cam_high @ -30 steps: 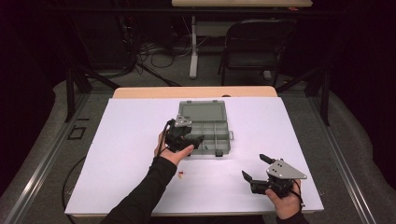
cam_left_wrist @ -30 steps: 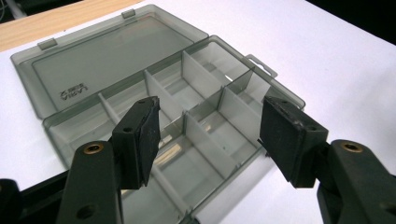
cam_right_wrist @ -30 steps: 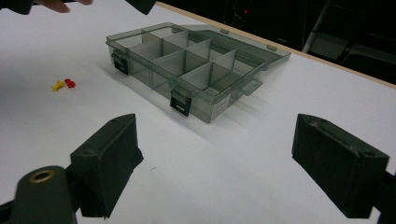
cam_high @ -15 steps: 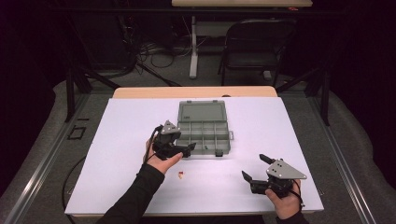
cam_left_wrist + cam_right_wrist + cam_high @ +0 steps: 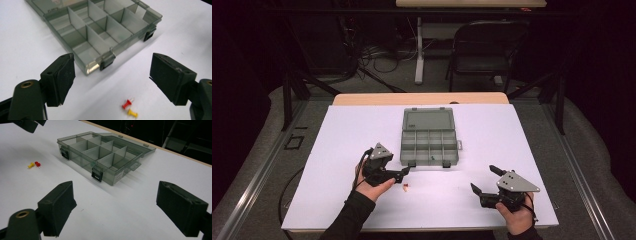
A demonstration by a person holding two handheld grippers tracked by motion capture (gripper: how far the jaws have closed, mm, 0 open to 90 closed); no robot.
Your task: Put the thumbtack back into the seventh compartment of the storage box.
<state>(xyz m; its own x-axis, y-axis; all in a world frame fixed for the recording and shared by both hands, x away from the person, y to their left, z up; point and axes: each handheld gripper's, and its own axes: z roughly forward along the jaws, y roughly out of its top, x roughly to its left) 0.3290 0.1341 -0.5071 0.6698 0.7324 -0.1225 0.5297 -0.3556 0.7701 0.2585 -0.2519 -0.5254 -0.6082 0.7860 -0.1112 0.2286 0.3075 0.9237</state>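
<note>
1. High view: the left gripper is hovering over the white table, just in front of the near left corner of the clear box. Its jaws have just been opening and nothing is lying between them. The box is sitting open near the middle of the table, its lid lying flat behind it. The 2 pins, red pin and yellow pin, are lying on the table just below the left gripper, apart from the box. The right gripper is resting at the near right of the table, well apart from the box, its jaws spread and holding nothing.

2. Left gripper view: the 2 black jaws are standing wide apart, released. The red pin and the yellow pin are lying touching each other on the table between the jaws, near the box's front latch.

3. Right gripper view: the jaws are standing wide apart and empty. The box is lying ahead, the pins to its left.
</note>
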